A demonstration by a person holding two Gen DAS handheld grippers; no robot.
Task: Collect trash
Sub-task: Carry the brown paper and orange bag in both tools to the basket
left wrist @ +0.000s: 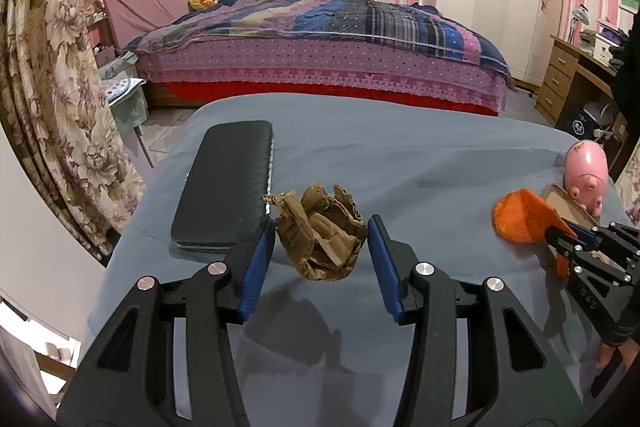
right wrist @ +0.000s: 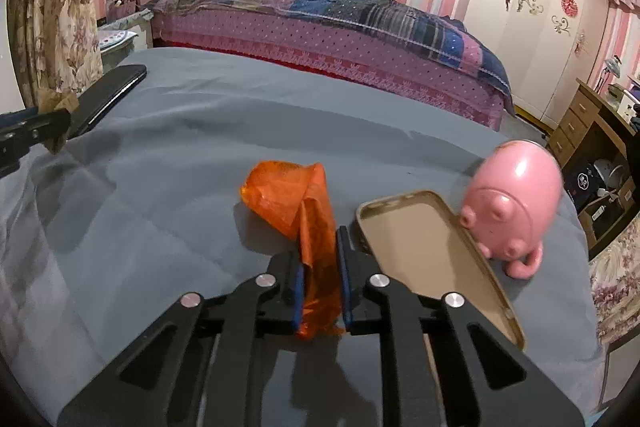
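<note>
- The left gripper [left wrist: 321, 241] holds a crumpled ball of brown paper [left wrist: 320, 235] between its two blue pads. The pads press on both sides of the ball, so the squashy paper cannot drop out. The ball looks lifted a little off the grey cloth-covered table [left wrist: 420, 155], because a shadow lies under it.
- The right gripper [right wrist: 319, 267] is pinched almost shut on a crinkly orange plastic wrapper [right wrist: 296, 203]. The wrapper is thin, so the jaws have to come very close together to hold it. Its loose top puffs out past the pads, on the far side.
- Both bits of trash are now in a gripper, one for each hand, so I think they can go to a bin together. No bin shows in either view.
- A flat black padded case [left wrist: 226, 187] lies on the table, just left of the paper ball. It looks like a thing to keep, so it stays put.
- A tan phone case [right wrist: 432, 251] lies open side up, just right of the orange wrapper. A shiny pink pig toy [right wrist: 516, 203] stands at its far right edge and seems to touch it.
- The phone case is very near the right pads, so a careless lift could bump it.
</note>
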